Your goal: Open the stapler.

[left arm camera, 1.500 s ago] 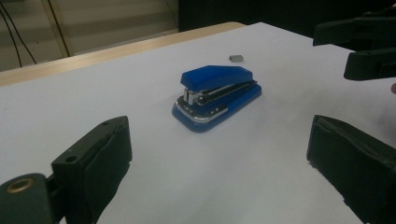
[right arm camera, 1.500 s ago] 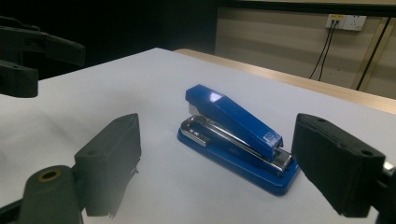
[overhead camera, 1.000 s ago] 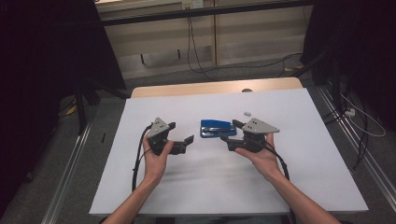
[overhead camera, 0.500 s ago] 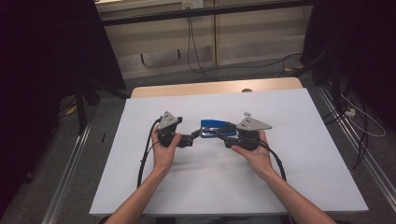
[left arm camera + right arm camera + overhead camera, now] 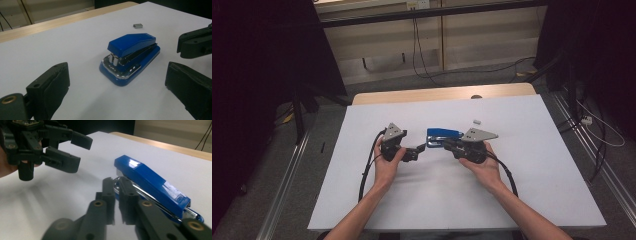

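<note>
- Left gripper [image 5: 417, 151], high view: stands wide, low over the white table [image 5: 537, 165], aimed at the near-left end of the blue stapler [image 5: 444, 135]; probably kept apart so as to take that end across its width.
- Right gripper [image 5: 447, 145], same view: sits against the stapler's near side with jaws drawn together, having just been closing; likely bracing or nudging the body rather than clamping it.
- Stapler, same view: lies flat near the middle of the table, between the two hands, with a small block of staples [image 5: 477, 121] well apart behind it (spare stock, seemingly not yet in use).
- Left gripper view: looks along two widely parted jaws with the stapler [image 5: 132, 45] ahead in the gap, touched by neither pad; shows the hinge end with its chrome plate nearest, a fair place to pinch. Catches the right gripper [image 5: 185, 42] at the far right edge.
- Right gripper view: shows the jaws almost meeting, a thin slit left, tips just at the chrome end of the stapler [image 5: 150, 182]; cannot tell whether metal is pinched. Shows the left gripper [image 5: 78, 152] opposite, spread and raised off the table, apparently ready to come down.
</note>
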A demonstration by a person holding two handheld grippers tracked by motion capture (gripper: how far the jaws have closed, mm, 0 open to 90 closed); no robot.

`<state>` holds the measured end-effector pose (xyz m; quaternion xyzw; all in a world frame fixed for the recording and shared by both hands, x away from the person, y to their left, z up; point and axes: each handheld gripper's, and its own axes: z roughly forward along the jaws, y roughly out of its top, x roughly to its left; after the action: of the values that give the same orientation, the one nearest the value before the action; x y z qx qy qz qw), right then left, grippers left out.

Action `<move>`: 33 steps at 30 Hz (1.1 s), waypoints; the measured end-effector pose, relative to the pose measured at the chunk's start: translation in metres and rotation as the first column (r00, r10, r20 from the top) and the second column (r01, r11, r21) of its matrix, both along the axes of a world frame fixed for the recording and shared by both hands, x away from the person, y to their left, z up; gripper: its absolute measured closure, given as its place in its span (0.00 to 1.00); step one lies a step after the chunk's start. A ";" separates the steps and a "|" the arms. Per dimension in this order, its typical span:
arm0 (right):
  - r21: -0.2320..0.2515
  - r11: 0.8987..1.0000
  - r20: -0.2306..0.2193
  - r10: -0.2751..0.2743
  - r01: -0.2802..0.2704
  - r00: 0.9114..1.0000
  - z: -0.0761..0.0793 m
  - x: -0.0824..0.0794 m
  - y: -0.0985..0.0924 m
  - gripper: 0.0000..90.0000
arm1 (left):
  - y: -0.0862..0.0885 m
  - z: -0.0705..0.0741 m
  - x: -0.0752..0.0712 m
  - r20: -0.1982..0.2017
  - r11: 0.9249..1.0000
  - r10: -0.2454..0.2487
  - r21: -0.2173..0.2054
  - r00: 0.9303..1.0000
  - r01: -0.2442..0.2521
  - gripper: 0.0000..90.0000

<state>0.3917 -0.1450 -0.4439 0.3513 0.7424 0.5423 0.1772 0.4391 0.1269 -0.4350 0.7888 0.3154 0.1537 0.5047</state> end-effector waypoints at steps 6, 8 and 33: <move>-0.002 1.000 -0.012 -0.015 0.015 1.000 -0.002 0.003 -0.002 1.00 | -0.002 -0.006 0.005 -0.020 1.000 0.012 0.001 1.000 -0.012 0.07; -0.014 1.000 -0.018 -0.009 0.009 1.000 -0.004 0.005 -0.001 1.00 | -0.004 -0.009 0.007 -0.031 1.000 0.012 -0.014 0.999 -0.012 0.07; -0.127 0.992 -0.061 0.022 -0.029 0.998 -0.003 0.039 0.026 1.00 | -0.015 -0.004 0.023 -0.101 0.998 0.030 0.058 0.994 -0.024 0.90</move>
<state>0.4311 -0.1185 -0.4474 0.3458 0.7848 0.4853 0.1701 0.4624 0.1120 -0.4392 0.8054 0.3468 0.1290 0.4631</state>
